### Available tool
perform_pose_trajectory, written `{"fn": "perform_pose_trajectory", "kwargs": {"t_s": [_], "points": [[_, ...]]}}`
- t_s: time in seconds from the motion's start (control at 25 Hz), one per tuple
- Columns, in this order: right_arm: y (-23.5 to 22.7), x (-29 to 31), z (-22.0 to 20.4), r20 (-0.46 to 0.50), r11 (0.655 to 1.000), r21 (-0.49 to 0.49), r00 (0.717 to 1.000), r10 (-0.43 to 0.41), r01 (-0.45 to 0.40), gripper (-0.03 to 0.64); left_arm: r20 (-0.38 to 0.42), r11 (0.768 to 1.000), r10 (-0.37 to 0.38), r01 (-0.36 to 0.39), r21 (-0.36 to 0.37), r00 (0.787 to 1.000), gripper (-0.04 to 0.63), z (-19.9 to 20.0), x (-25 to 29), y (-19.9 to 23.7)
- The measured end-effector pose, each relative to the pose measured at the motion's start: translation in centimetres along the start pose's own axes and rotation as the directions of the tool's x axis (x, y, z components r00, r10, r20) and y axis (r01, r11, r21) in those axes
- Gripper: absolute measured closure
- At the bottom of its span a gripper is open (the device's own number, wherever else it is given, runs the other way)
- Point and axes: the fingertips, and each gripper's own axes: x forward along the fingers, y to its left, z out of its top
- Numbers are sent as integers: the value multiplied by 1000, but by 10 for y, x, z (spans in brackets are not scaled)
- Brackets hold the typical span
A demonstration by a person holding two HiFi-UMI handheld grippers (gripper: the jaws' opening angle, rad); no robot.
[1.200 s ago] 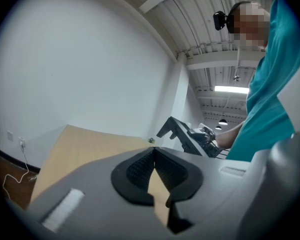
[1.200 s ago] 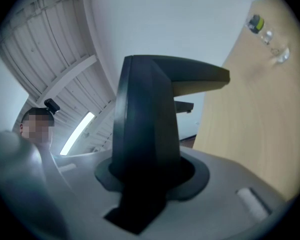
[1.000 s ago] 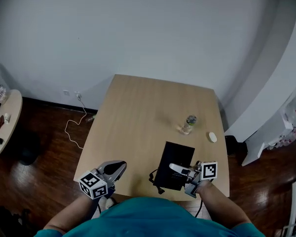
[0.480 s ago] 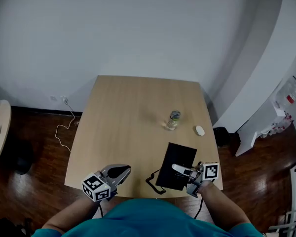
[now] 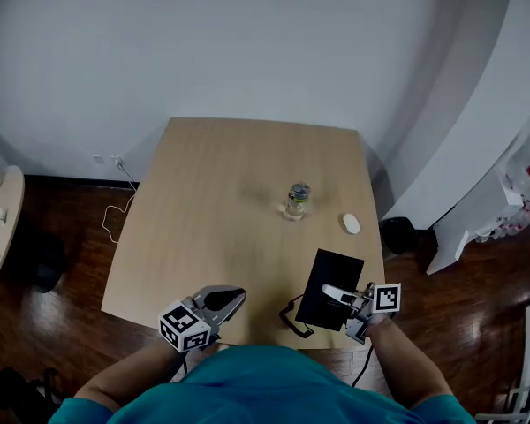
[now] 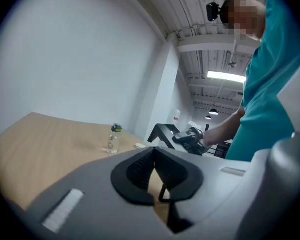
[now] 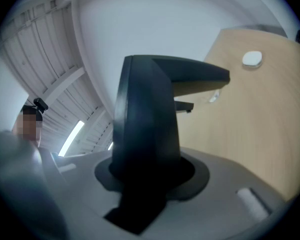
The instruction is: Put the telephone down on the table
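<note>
The telephone point(image 5: 331, 283) is a flat black unit with a short cord hanging from its near end. My right gripper point(image 5: 333, 293) is shut on it and holds it over the near right corner of the wooden table point(image 5: 212, 193). In the right gripper view the telephone point(image 7: 146, 119) fills the jaws and stands up between them. My left gripper point(image 5: 236, 298) hovers at the table's near edge, shut, with nothing in it. In the left gripper view its pads point(image 6: 140, 166) meet at the tip, and the telephone point(image 6: 162, 133) shows beyond them at the right.
A small clear bottle point(image 5: 296, 200) stands mid-table and a white oval object point(image 5: 351, 223) lies to its right. On the floor are a dark bin point(image 5: 397, 235), a white cable point(image 5: 115, 223), a low round side table point(image 5: 0, 223) at left and white furniture point(image 5: 512, 210) at right.
The head view has shifted. Both grippers have drifted right in it, the right one carrying the telephone toward the table's near right corner. Neither gripper's jaws have changed.
</note>
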Motion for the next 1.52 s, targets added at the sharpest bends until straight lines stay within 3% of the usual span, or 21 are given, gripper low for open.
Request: {"fn": "perform_pose_trajectory", "kwargs": {"t_s": [0.2, 0.44, 0.6, 0.76, 1.16, 1.52], "points": [[-47, -27, 18, -55, 1000, 20, 998, -6, 7, 465, -64, 999, 36, -36, 5, 997, 589, -18, 55, -18], [-104, -37, 27, -114, 998, 41, 992, -47, 52, 465, -112, 1000, 17, -17, 3, 994, 589, -29, 97, -29], [-123, -31, 29, -117, 998, 63, 993, -19, 26, 465, -136, 1000, -1, -1, -15, 991, 589, -38, 108, -33], [-141, -28, 32, -140, 997, 58, 990, -35, 43, 465, -111, 1000, -9, 6, -27, 994, 589, -34, 111, -40], [-153, -14, 42, -167, 998, 64, 986, 0, 10, 465, -113, 999, -39, 36, -28, 993, 589, -36, 119, -46], [-171, -21, 41, -226, 986, -43, 960, -164, 159, 431, -121, 998, -52, 47, -39, 991, 589, -37, 120, -49]]}}
